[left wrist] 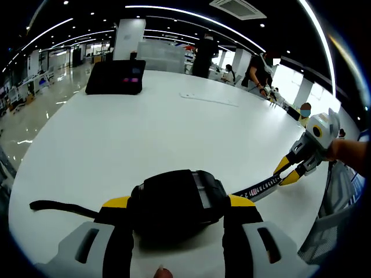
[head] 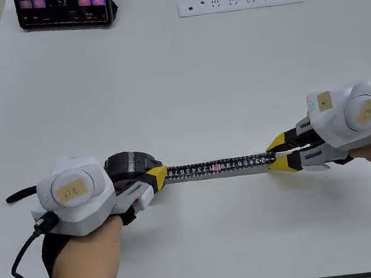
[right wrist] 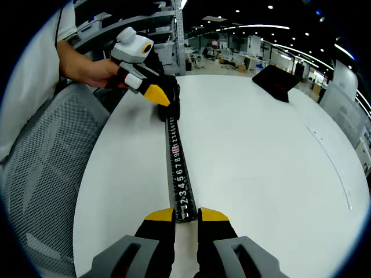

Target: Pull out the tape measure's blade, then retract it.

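The left gripper (head: 143,172) and right gripper (head: 276,154) look alike: rounded white housings with tan stickers (head: 70,190), grey arms, black jaws tipped yellow. A black cable (head: 24,262) runs off the left one, and a black strap (head: 51,253) wraps that wrist. The sleeve (right wrist: 43,58) is white.

tablet (head: 65,8) cut at top, blade (head: 217,167) tip hidden by jaws

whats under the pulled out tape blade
Bare white tabletop lies under the black numbered blade. The right gripper's tips cover its end; the left gripper's black tape case hides the rest.
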